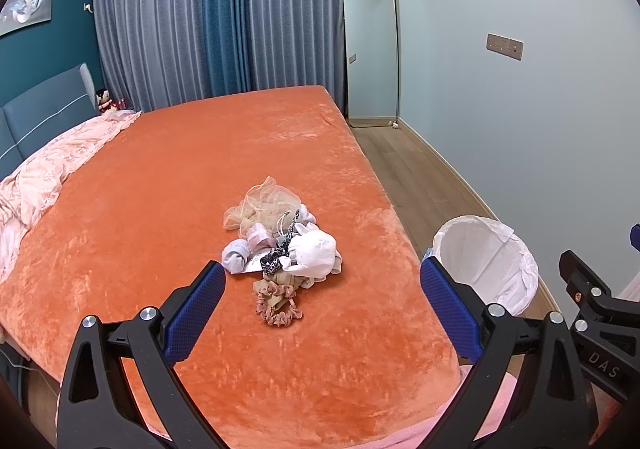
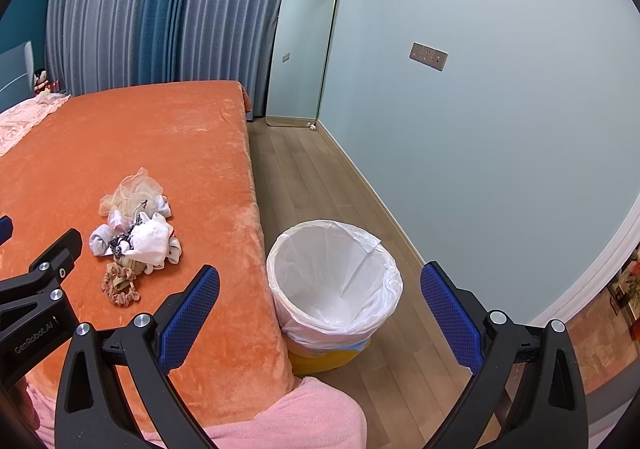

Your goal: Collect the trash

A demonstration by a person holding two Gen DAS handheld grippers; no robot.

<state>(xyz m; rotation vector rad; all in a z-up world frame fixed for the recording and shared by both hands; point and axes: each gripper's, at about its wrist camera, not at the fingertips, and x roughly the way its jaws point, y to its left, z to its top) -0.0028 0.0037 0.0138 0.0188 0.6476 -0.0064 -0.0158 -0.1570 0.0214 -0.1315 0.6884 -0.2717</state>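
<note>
Left gripper [image 1: 322, 289], black frame with blue textured pads, is held with its fingers spread wide apart, nothing between them. It is aimed over the orange plush bed cover [image 1: 160, 189], above the near part of the bed. Right gripper [image 2: 320, 291], same build, is likewise wide apart and empty, aimed at the bin on the floor.

A heap of small soft items [image 1: 280, 241] is seen on the orange cover, towards the bed's right edge, just ahead of the left gripper's pads and not touched by them. In the heap: a crumpled beige sheer mesh piece [image 1: 264, 205] at the far end, a white bunched cloth [image 1: 314, 251] on the right, a pale grey rolled sock [image 1: 236, 255] on the left, a black-and-white patterned band [image 1: 276, 261] across the middle. A pink ruffled scrunchie [image 1: 278, 307] lies at the near end, touching the heap.

A round bin lined with a white plastic bag [image 2: 334, 277], yellow lower body visible, stands upright on the wooden floor just beside the bed's edge. No contents are seen inside.

A pink patterned quilt [image 1: 52, 161] is bunched at the head end, well apart from the heap. A tall rounded mirror [image 1: 372, 53] is leaned against the pale wall past the bed's far corner.
</note>
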